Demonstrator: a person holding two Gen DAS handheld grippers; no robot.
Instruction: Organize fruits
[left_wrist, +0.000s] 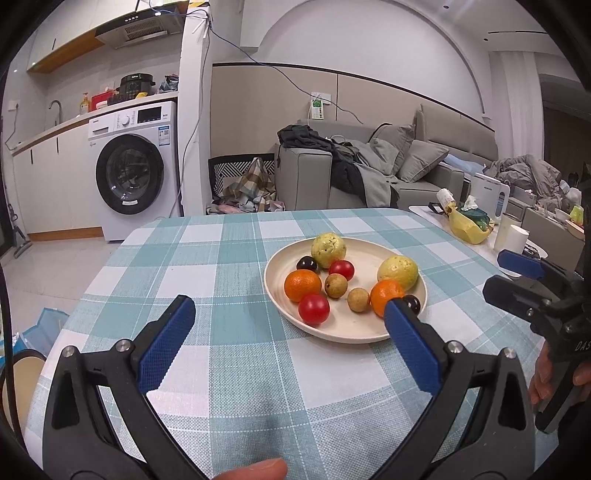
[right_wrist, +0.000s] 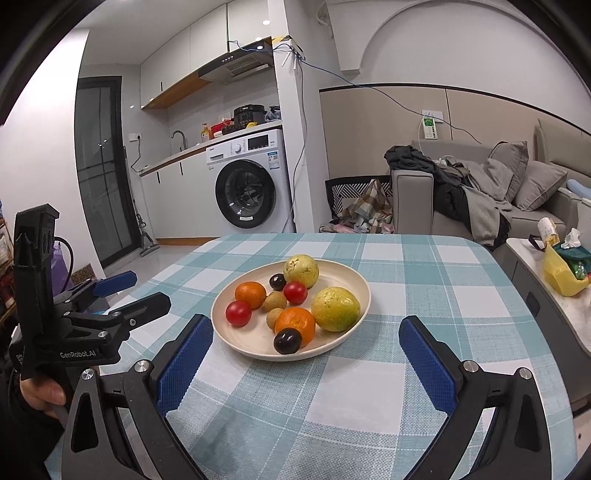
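— Counting on the plate (right_wrist: 364, 291): two yellow-green guavas (right_wrist: 335, 308), two oranges (right_wrist: 295, 323), two red tomatoes (right_wrist: 238, 313), two tan longans (right_wrist: 274, 301), two dark grapes (right_wrist: 286, 340). Ten pieces, all lying inside the rim.

— Sitting where?

— Resting on the checked surface (right_wrist: 424, 280), nearer its far rounded edge than the near side; from the left wrist view, lying right of centre. Nothing spilling onto the cloth.

— Claws?

— Left claw (left_wrist: 290, 312) spreading wide, holding nothing, right fingertip (left_wrist: 397, 314) overlapping the plate's near rim in view. Right claw (right_wrist: 306, 328) also gaping wide, gripping nothing, hovering in front of the plate.

— Room for moving?

— Bare cloth lying left of the plate and in front of it. Crowding only off to the right: a separate white side table (left_wrist: 424, 213) carrying a yellow bag (left_wrist: 466, 225) and a white cup (left_wrist: 511, 238), standing just beside the surface's right edge.
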